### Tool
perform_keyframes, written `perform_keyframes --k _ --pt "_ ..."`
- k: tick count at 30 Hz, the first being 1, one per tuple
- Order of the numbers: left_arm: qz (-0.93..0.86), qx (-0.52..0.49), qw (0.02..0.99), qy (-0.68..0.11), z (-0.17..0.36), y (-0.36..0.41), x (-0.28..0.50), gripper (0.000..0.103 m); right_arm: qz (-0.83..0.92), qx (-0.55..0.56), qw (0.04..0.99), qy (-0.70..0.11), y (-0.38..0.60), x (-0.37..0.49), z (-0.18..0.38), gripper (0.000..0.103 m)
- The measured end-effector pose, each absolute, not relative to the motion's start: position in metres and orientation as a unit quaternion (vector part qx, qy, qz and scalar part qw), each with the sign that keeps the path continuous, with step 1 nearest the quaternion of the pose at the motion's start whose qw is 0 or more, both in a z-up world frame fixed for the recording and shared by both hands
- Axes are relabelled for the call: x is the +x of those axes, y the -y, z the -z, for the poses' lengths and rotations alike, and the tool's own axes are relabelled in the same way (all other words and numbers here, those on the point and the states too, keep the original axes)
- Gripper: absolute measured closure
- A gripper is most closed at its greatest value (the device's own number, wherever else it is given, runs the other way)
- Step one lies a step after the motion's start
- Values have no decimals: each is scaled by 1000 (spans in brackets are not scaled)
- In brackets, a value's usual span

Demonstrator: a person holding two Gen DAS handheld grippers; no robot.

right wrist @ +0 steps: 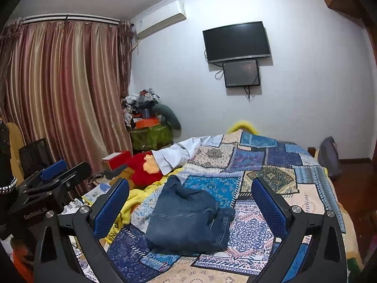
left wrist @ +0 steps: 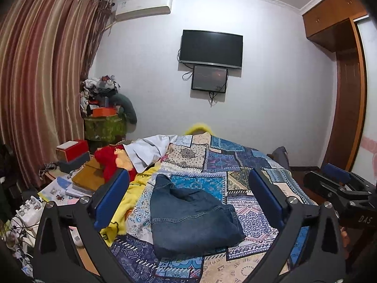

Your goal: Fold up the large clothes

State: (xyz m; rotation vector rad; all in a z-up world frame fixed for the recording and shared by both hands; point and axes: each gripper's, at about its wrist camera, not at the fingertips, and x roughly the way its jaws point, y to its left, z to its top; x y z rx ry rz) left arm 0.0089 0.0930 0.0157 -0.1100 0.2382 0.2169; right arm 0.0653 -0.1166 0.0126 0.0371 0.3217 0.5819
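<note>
A pair of blue jeans [left wrist: 190,219] lies folded in a bundle on the patchwork bedspread [left wrist: 226,162], with one end sticking up toward the far side. It also shows in the right wrist view [right wrist: 186,221]. My left gripper [left wrist: 188,198] is open and empty, held above the near edge of the bed with the jeans between its blue pads [left wrist: 113,195]. My right gripper [right wrist: 190,202] is open and empty at the same height. Each gripper shows in the other's view, the right one [left wrist: 334,181] and the left one [right wrist: 54,172].
A white garment [left wrist: 148,151], a red plush toy [left wrist: 113,162] and a yellow blanket [left wrist: 136,186] lie on the bed's left side. A cluttered nightstand [left wrist: 73,176] with boxes and papers stands at left. Curtains, a wall TV [left wrist: 211,48] and a wardrobe [left wrist: 341,70] surround the bed.
</note>
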Motion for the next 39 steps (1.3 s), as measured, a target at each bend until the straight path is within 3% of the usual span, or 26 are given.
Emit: perform_keyframes --k 39 --pt "-97 -68 983 -138 0 -96 13 1 -285 23 943 -171 118 67 -5 0"
